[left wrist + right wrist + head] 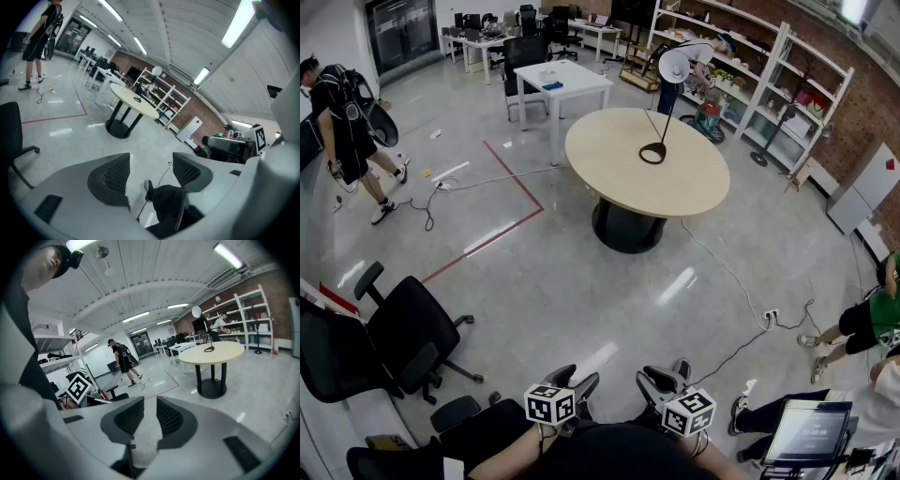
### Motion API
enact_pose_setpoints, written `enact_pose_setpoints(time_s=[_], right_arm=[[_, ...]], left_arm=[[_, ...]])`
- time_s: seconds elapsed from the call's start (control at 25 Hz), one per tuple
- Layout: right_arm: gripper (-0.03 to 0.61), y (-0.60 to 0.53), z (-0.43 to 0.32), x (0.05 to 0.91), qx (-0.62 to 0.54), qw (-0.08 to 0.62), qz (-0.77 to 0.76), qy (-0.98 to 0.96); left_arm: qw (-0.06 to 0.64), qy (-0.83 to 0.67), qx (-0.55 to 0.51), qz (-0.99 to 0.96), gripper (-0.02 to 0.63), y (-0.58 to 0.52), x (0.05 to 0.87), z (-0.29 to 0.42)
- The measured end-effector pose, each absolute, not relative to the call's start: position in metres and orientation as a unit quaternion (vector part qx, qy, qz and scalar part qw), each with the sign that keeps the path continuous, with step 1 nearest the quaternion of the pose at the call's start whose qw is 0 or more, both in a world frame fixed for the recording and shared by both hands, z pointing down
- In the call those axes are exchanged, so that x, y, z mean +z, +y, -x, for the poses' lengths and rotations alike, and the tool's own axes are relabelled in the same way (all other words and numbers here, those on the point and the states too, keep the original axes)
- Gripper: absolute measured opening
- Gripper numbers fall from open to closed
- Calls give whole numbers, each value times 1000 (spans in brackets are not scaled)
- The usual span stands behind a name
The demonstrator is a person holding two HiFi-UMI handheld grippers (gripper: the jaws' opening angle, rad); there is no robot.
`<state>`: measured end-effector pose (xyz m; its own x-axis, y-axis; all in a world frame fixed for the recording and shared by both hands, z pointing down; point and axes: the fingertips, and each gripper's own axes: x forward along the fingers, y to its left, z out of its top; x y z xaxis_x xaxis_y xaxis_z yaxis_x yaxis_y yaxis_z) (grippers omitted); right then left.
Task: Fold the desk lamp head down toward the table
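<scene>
A: Checking the left gripper (pixel 577 380) first. State?

B: Jaws spread wide and empty. Its own view shows only floor (pixel 581 281) and somebody's dark leg (pixel 166 201) through the gap. It sits low at the near edge of the head view and tips somewhat downward.

A: Lamp (pixel 661 112) from there?

B: About 1 o'clock, well apart, with a long run of open floor between. The lamp stands on the round table (pixel 609 178), right of the table's centre. Its ring base (pixel 653 153) lies flat on the top.

A: Long axis?

B: A thin stem (pixel 658 127) rises from the base, nearly upright, and leans a little toward 1 o'clock in the head view. The head (pixel 675 66) is at the top, raised and clear of the table. Not folded yet, by my reading.

A: Right gripper (pixel 667 375)?

B: Jaws parted only narrowly, nothing pinched, floor visible in the slot. It is also empty and points somewhat downward like the other.

A: Bearing from that one?

B: Close to 12 o'clock, almost dead ahead. In its own view the lamp sits at about 1 o'clock, above the table's pedestal.

A: Nearer hand?

B: The right, by a slim margin, since it is more squarely in line. Neither is within reach. My judgement is to walk in toward 12 o'clock, then take the head from above and press it down along the stem's lean. The left could steady the base if it skids.
</scene>
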<state>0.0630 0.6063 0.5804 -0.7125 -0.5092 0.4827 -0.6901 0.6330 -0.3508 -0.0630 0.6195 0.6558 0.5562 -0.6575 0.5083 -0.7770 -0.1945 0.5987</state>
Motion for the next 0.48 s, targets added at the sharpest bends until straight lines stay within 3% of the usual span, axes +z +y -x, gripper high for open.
enact_pose_setpoints(time_s=[0.24, 0.48], right_arm=[[87, 581, -70, 590, 253, 191, -338, -886], [87, 547, -75, 581, 266, 152, -340, -889]], left_arm=[[436, -456, 81, -771, 298, 590, 674, 59], [408, -476, 63, -777, 296, 562, 638, 54]])
